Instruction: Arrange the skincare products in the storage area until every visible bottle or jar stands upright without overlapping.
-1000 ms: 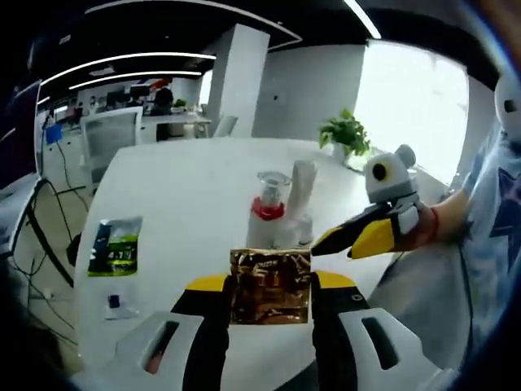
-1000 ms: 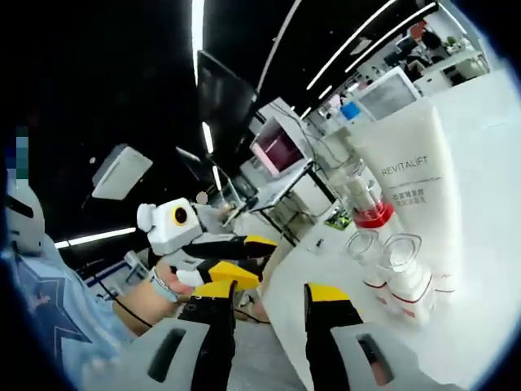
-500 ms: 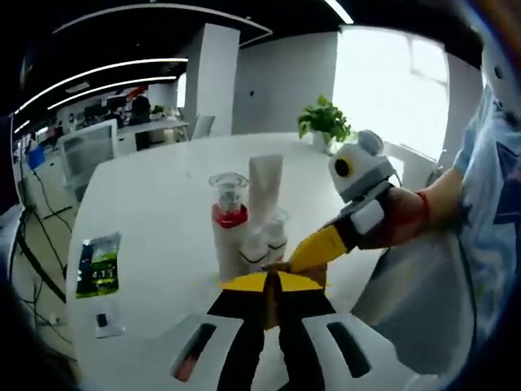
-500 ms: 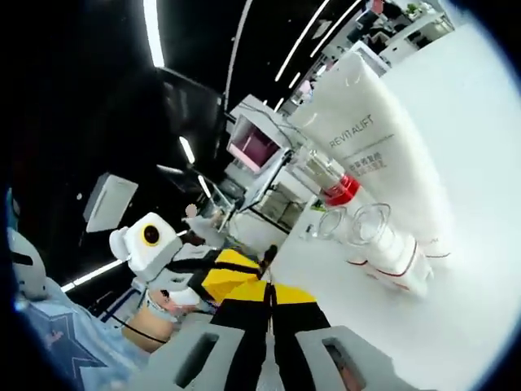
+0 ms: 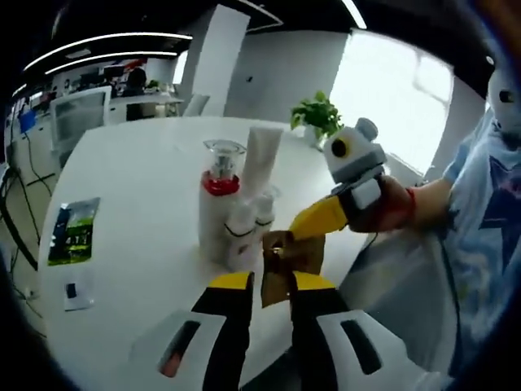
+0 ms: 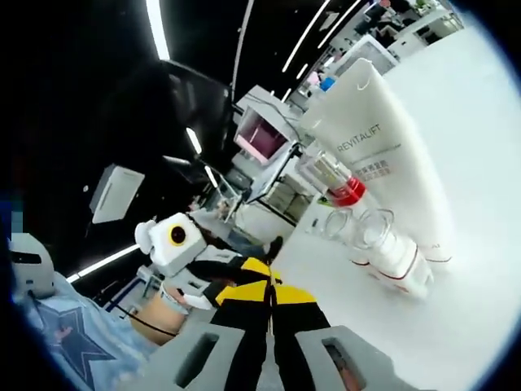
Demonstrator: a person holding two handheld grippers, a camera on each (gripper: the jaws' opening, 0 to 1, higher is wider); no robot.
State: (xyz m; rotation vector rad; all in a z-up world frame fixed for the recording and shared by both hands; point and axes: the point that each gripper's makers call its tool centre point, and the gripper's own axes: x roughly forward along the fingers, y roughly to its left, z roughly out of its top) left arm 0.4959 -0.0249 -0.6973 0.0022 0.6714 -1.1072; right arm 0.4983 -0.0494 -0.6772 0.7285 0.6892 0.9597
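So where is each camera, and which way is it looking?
Left gripper view: it rides on the left gripper, looking across the white table at the pump bottle and tube; its fingers pinch a gold sachet, with the person's hand on the right gripper.
Right gripper view: it rides on the right gripper, rolled sideways, facing the REVITALIFT tube and small bottles.
Both show the same cluster of products.

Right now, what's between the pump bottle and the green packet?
Bare white table in the left gripper view; nothing lies between the pump bottle and the green packet.
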